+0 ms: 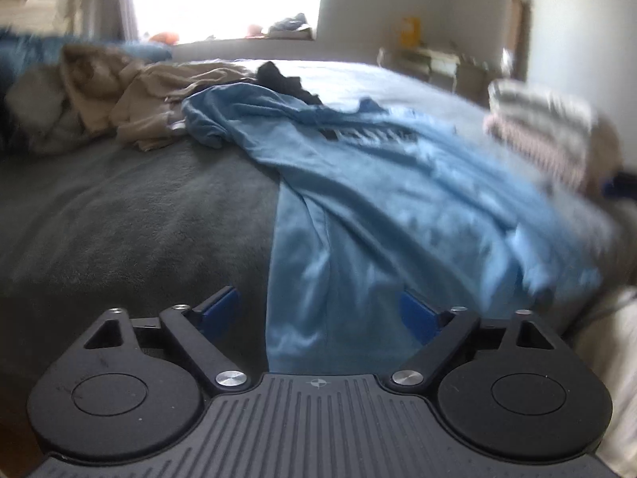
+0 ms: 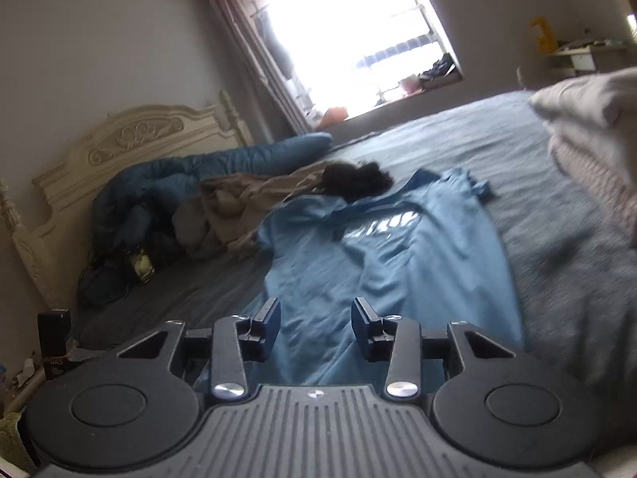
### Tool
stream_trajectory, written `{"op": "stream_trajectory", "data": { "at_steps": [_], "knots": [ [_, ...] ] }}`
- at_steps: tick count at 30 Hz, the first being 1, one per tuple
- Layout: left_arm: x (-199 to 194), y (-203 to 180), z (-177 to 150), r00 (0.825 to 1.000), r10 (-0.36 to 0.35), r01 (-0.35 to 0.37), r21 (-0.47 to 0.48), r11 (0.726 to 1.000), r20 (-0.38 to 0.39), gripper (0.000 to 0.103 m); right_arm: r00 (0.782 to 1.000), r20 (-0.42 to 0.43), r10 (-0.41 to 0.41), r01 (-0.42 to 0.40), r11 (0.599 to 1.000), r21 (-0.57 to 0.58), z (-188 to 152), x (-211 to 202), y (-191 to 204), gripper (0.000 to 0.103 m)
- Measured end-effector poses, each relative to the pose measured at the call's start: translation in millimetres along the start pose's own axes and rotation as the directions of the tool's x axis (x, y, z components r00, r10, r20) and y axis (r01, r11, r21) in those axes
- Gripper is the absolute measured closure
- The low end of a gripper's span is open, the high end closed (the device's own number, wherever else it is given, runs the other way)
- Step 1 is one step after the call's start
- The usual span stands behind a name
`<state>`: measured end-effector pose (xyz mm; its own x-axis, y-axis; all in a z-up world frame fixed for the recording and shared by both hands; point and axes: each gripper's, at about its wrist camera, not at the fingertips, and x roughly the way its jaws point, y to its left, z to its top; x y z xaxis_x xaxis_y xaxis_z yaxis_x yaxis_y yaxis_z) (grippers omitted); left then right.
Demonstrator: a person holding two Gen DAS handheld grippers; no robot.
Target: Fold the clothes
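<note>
A light blue T-shirt [image 1: 378,183] with a dark print lies spread and wrinkled on the grey bed cover [image 1: 139,219]. My left gripper [image 1: 318,310] hovers over the shirt's near hem. Its blue pads stand wide apart and touch nothing, so it is open. In the right wrist view the same T-shirt [image 2: 398,247] stretches away from my right gripper [image 2: 316,322]. That gripper's fingers stand partly apart above the near hem, with cloth showing below the gap and no grip on it.
A crumpled pile of beige clothes [image 1: 119,95] and a black garment [image 1: 282,79] lie beyond the shirt. A folded stack [image 1: 545,131] sits at the right bed edge. A rolled blue duvet [image 2: 159,187] lies against the cream headboard [image 2: 131,139].
</note>
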<state>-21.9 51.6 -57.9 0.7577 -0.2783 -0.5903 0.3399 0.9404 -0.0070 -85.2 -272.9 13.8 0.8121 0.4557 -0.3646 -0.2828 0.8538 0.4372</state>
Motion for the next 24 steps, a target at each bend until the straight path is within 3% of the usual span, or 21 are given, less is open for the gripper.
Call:
{"op": "stream_trajectory", "data": {
  "at_steps": [3,5,8,16,19,21,24],
  "knots": [
    [5,-17,-18,0.999,0.047,-0.047,0.088,0.995,0.001,0.031,0.999,-0.041,0.005,-0.007,0.999,-0.042,-20,28,20,0.064],
    [9,-17,-23,0.999,0.044,-0.043,0.083,0.996,-0.005,0.041,0.999,-0.054,-0.003,-0.001,0.998,-0.068,-31,32,28,0.064],
    [15,-15,-27,0.999,0.038,-0.037,0.060,0.997,-0.016,0.047,0.997,-0.066,-0.030,0.026,0.997,-0.070,-38,30,28,0.064],
    [31,-8,-34,0.998,0.041,-0.042,-0.027,0.999,-0.051,0.069,0.994,-0.071,-0.087,0.090,0.995,0.037,-42,19,3,0.064],
    [28,-9,-33,0.999,0.036,-0.037,-0.021,0.999,-0.038,0.094,0.993,-0.069,-0.095,0.099,0.993,0.060,-42,17,-2,0.064],
    [23,-3,-31,0.999,0.018,-0.020,-0.057,0.998,-0.039,0.098,0.993,-0.060,-0.098,0.102,0.993,0.061,-41,17,-1,0.064],
    [1,19,-26,0.998,-0.060,0.056,-0.207,0.977,-0.013,0.099,0.994,-0.048,-0.101,0.103,0.993,0.055,-39,15,0,0.064]
  ]
}}
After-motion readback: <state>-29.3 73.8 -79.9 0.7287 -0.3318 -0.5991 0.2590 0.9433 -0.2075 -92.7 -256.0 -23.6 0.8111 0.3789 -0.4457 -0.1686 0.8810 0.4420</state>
